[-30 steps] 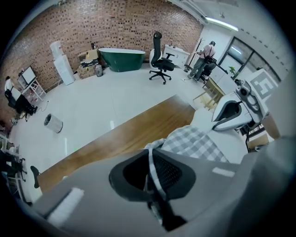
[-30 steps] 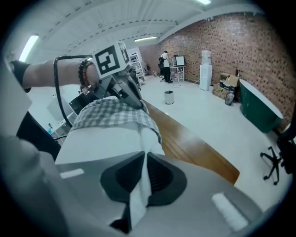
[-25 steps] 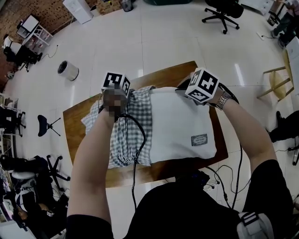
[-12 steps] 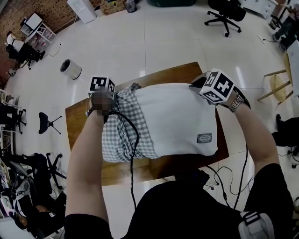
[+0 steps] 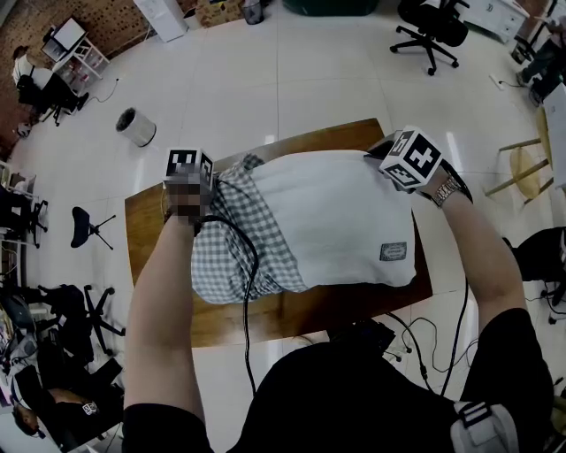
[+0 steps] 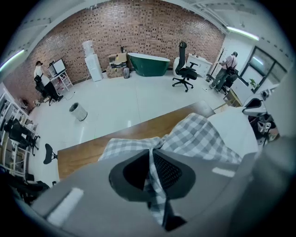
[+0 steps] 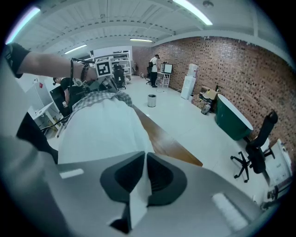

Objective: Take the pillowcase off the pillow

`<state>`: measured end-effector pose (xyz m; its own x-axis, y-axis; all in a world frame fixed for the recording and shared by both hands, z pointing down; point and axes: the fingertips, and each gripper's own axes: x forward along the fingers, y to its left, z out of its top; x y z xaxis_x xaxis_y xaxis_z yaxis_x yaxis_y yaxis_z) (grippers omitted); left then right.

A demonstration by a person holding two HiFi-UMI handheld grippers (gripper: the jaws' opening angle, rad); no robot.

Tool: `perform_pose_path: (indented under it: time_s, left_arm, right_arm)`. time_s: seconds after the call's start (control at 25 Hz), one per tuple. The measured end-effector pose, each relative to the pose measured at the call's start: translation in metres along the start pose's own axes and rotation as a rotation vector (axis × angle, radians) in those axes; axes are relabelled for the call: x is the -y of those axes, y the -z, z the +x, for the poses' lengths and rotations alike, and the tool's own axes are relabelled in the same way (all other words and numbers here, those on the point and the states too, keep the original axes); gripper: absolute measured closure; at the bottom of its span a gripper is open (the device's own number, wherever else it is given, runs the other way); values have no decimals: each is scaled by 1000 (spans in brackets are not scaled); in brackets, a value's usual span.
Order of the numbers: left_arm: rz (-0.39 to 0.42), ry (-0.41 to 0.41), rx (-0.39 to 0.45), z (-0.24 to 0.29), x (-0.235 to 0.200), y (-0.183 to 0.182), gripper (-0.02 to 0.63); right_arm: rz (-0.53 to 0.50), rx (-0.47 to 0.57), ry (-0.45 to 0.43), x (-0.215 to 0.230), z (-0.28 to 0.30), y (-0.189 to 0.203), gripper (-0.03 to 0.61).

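Note:
A white pillow (image 5: 340,221) with a small grey label lies across the wooden table (image 5: 150,234). A grey-and-white checked pillowcase (image 5: 234,248) is bunched over its left end. My left gripper (image 5: 190,174) is at the far left corner of the pillowcase; in the left gripper view its jaws (image 6: 150,157) are shut on a fold of the checked pillowcase (image 6: 203,136). My right gripper (image 5: 405,159) is at the pillow's far right corner, and in the right gripper view it (image 7: 143,162) is shut on a pinch of the white pillow (image 7: 101,127).
A black cable (image 5: 252,292) trails from the left gripper across the pillowcase and over the table's near edge. A white cylindrical bin (image 5: 134,126) stands on the floor at far left, office chairs (image 5: 429,22) beyond, a wooden stool (image 5: 522,164) at right.
My left gripper has moved left with the checked fabric, sliding the pillowcase farther off. The right gripper has shifted right with the pillow corner. More white pillow shows.

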<state>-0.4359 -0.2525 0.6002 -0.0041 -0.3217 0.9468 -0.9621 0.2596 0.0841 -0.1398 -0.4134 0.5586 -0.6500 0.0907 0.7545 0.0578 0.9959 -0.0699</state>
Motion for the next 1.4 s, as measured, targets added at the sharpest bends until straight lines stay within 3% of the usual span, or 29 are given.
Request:
perform_pose_path:
  time_s: [0.2,0.4,0.72,1.12,1.4]
  left_arm:
    - [37,10,92,-7,8,-7,578]
    - [29,37,205,-20,16,1,502]
    - [46,48,296,-46,25,21,478]
    - [29,102,374,-91,32,88,468]
    - [-14,206,440,-110,65,136,456]
  right_arm:
    - [-33,-2,20,-3,4,-6,538]
    - [-57,3,73,-14,4,0,469]
    - [-86,28,84,-56,-8,-7,428]
    - [-182,39,59,-175,-7,-34,396]
    - [-237,30,41,-241,5,-29,371]
